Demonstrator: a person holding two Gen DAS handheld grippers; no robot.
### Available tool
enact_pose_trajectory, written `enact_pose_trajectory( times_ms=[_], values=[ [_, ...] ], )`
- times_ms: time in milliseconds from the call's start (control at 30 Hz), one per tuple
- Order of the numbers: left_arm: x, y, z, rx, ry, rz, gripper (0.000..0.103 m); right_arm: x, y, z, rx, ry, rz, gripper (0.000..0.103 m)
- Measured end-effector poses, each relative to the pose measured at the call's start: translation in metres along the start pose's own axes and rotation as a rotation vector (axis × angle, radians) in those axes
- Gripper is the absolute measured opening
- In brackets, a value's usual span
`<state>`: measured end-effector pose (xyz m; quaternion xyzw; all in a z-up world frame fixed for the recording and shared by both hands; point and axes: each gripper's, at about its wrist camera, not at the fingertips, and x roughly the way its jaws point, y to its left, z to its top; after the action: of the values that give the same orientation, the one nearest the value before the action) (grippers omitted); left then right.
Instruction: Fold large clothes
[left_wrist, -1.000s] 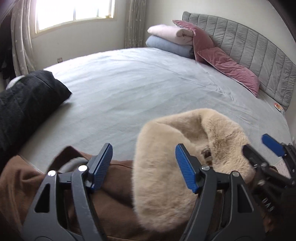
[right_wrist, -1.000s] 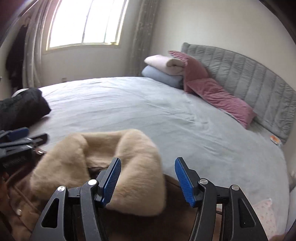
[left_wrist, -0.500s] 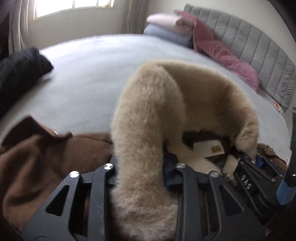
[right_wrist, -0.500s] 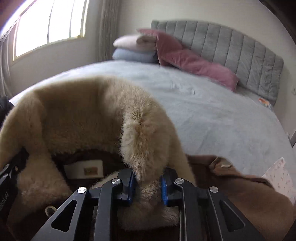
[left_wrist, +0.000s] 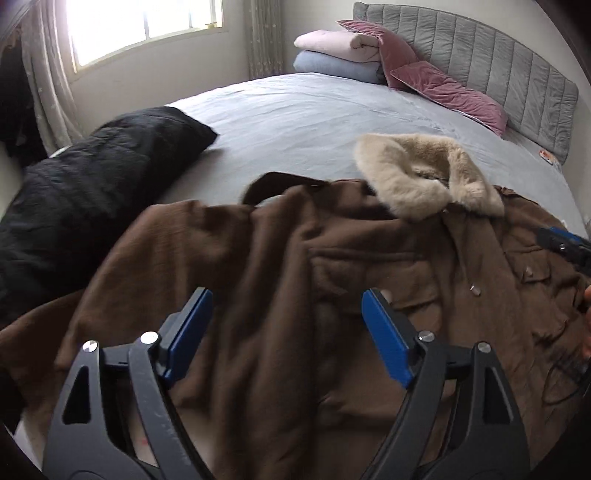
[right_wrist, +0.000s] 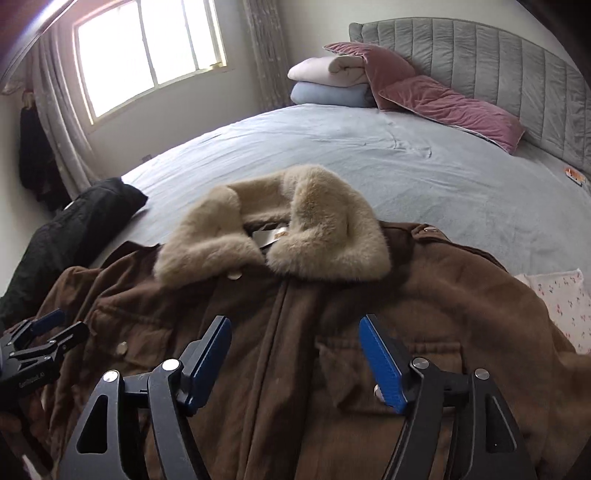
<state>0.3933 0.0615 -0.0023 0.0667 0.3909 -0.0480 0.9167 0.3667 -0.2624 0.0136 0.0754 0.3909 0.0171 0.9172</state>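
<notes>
A brown coat (right_wrist: 332, 350) with a beige fur collar (right_wrist: 273, 236) lies front up on the grey bed, collar toward the headboard. It also shows in the left wrist view (left_wrist: 295, 277), with its collar (left_wrist: 424, 181) at the upper right and its left side rumpled. My left gripper (left_wrist: 286, 339) is open and empty above the coat's left shoulder and sleeve. My right gripper (right_wrist: 295, 354) is open and empty above the coat's chest, below the collar. The left gripper shows at the left edge of the right wrist view (right_wrist: 40, 343).
A black quilted garment (left_wrist: 92, 192) lies on the bed left of the coat. Folded pink and blue blankets (right_wrist: 328, 81) and mauve pillows (right_wrist: 443, 103) sit by the grey headboard (right_wrist: 498, 66). A floral cloth (right_wrist: 561, 299) lies right of the coat.
Both grippers were shut on the fur collar half a second ago. They have let go, opened and drawn back, and the coat now lies flat.
</notes>
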Motion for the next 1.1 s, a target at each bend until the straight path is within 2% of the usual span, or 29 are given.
enact_pose_trajectory(
  times_ms=[100,233,300,367,433,467,500,600,633,733,833,900,1000,1033,1100],
  values=[
    [-0.042,0.066,-0.017,-0.026,-0.043,0.13,0.085,-0.044,0.01,-0.021,-0.057,0.004,0.007,0.081],
    [-0.067,0.158,-0.044,-0.21,0.01,0.257,0.087,-0.079,0.01,-0.044,-0.076,0.039,-0.017,0.083],
    [-0.066,0.194,-0.059,-0.317,0.036,0.262,0.086,-0.089,0.006,-0.053,-0.069,0.057,-0.027,0.083],
    [-0.053,0.218,-0.07,-0.394,0.079,0.193,0.08,-0.101,0.004,-0.064,-0.044,0.072,-0.031,0.083],
    [-0.031,0.229,-0.074,-0.438,0.125,0.112,0.058,-0.115,0.004,-0.075,-0.014,0.076,-0.019,0.083],
    [-0.019,0.233,-0.075,-0.467,0.139,0.078,0.055,-0.121,0.004,-0.08,-0.004,0.081,-0.008,0.083],
    [-0.01,0.236,-0.075,-0.49,0.144,0.096,0.054,-0.126,0.006,-0.084,0.002,0.087,-0.001,0.083],
    [0.007,0.239,-0.068,-0.519,0.152,0.118,0.021,-0.135,0.008,-0.095,0.023,0.106,0.012,0.083],
    [0.006,0.237,-0.063,-0.52,0.147,0.122,0.015,-0.137,0.009,-0.097,0.023,0.115,0.014,0.083],
    [-0.025,0.22,-0.035,-0.455,0.048,0.139,0.013,-0.142,0.01,-0.099,0.001,0.117,0.0,0.083],
    [-0.071,0.214,0.003,-0.364,-0.109,0.231,0.013,-0.145,0.008,-0.099,-0.01,0.104,-0.021,0.083],
    [-0.09,0.23,0.027,-0.356,-0.169,0.309,0.012,-0.144,0.006,-0.099,-0.01,0.102,-0.02,0.083],
    [-0.091,0.263,0.053,-0.357,-0.174,0.444,0.013,-0.139,0.004,-0.1,-0.006,0.107,-0.028,0.083],
    [-0.085,0.271,0.057,-0.359,-0.157,0.47,0.014,-0.137,0.002,-0.1,-0.001,0.109,-0.027,0.083],
    [-0.071,0.287,0.058,-0.402,-0.127,0.473,0.017,-0.134,-0.001,-0.101,0.013,0.115,-0.012,0.083]
  ],
)
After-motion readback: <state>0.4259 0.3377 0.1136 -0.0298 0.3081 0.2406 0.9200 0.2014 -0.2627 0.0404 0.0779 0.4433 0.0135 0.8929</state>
